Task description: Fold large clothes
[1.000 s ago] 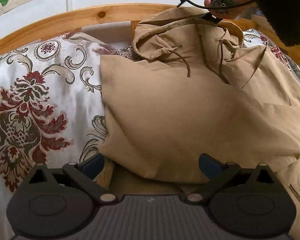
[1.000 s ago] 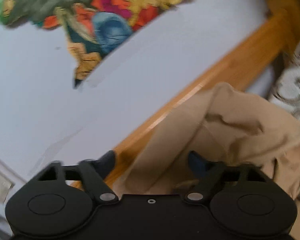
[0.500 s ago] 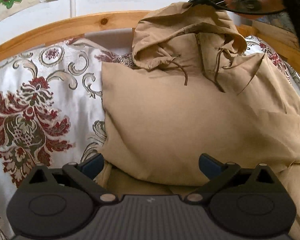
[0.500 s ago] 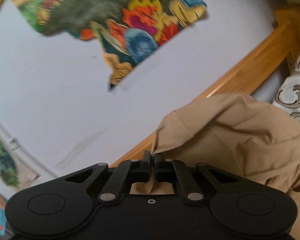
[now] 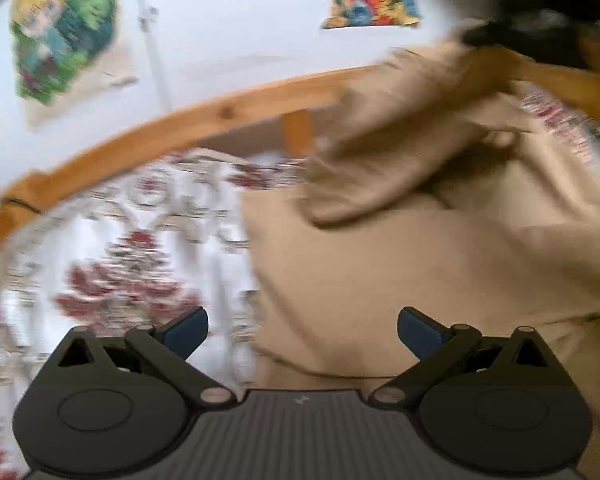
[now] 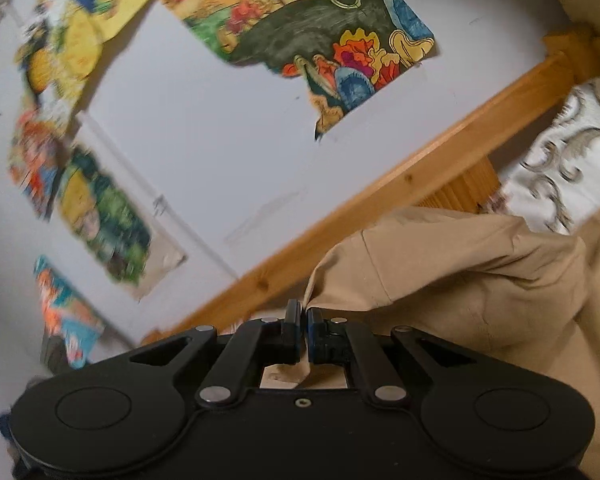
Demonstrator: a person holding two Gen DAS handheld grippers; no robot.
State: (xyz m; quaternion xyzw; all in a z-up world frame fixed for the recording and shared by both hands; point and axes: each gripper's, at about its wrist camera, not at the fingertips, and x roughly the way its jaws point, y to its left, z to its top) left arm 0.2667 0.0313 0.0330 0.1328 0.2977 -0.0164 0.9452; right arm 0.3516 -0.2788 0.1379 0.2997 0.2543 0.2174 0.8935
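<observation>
A tan hoodie [image 5: 420,256] lies on the patterned bedspread [image 5: 112,264], filling the right half of the blurred left wrist view. Its hood [image 5: 400,136] is lifted off the bed toward the upper right. My right gripper [image 6: 303,322] is shut on the hood's edge [image 6: 440,264], with tan cloth pinched between the pads. In the left wrist view the right gripper shows only as a dark blur [image 5: 540,28] at the top right. My left gripper [image 5: 302,330] is open over the hoodie's near left edge, holding nothing.
A wooden bed rail [image 5: 204,120] runs along the back of the bed, also seen as a slanted rail [image 6: 400,196]. Behind it is a white wall [image 6: 228,128] with colourful drawings [image 6: 328,28] taped on. The bedspread lies bare left of the hoodie.
My right gripper closed on the hood's edge and carried it up and toward the right. My left gripper rose and tilted upward, so more of the wall shows.
</observation>
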